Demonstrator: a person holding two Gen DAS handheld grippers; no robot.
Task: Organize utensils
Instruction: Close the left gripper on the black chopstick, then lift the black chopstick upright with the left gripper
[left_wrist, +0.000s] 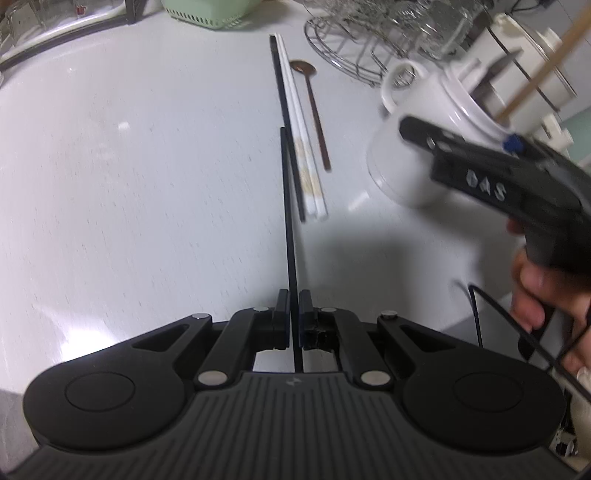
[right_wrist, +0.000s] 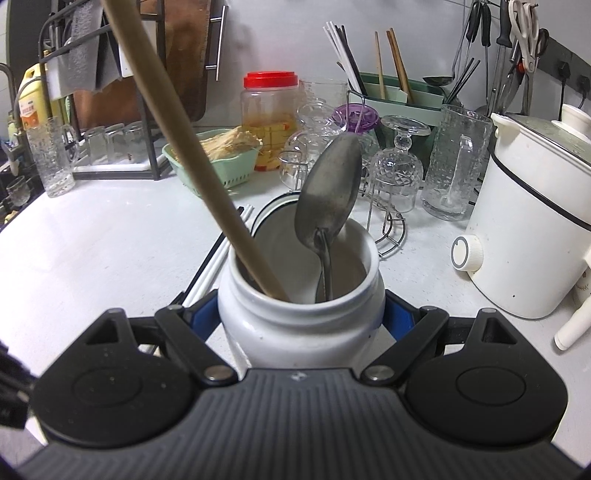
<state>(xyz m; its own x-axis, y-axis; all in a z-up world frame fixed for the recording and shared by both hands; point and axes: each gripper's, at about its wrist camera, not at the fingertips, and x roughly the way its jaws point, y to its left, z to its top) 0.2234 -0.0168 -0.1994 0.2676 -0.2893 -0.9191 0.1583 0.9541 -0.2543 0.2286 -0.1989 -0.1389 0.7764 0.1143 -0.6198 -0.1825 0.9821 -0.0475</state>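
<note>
Red-lidded plastic jar (right_wrist: 269, 118) at twelve o'clock, green basket (right_wrist: 218, 162) at eleven, upturned glasses on a wire rack (right_wrist: 395, 166) at one, white electric pot (right_wrist: 532, 229) at three, yellow bottle (right_wrist: 31, 99) at ten.

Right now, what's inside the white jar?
Inside the white jar stand a metal spoon, bowl end up, and a wooden stick leaning left. The jar's wall hides their lower ends and the bottom.

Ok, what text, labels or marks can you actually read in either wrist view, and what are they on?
"DAS", blurred: raised letters on the right gripper body.
Yellow bottle: orange label with print, too small to read.
Red-lidded jar: measuring marks, unreadable.
White cooker dial: no legible marking.
</note>
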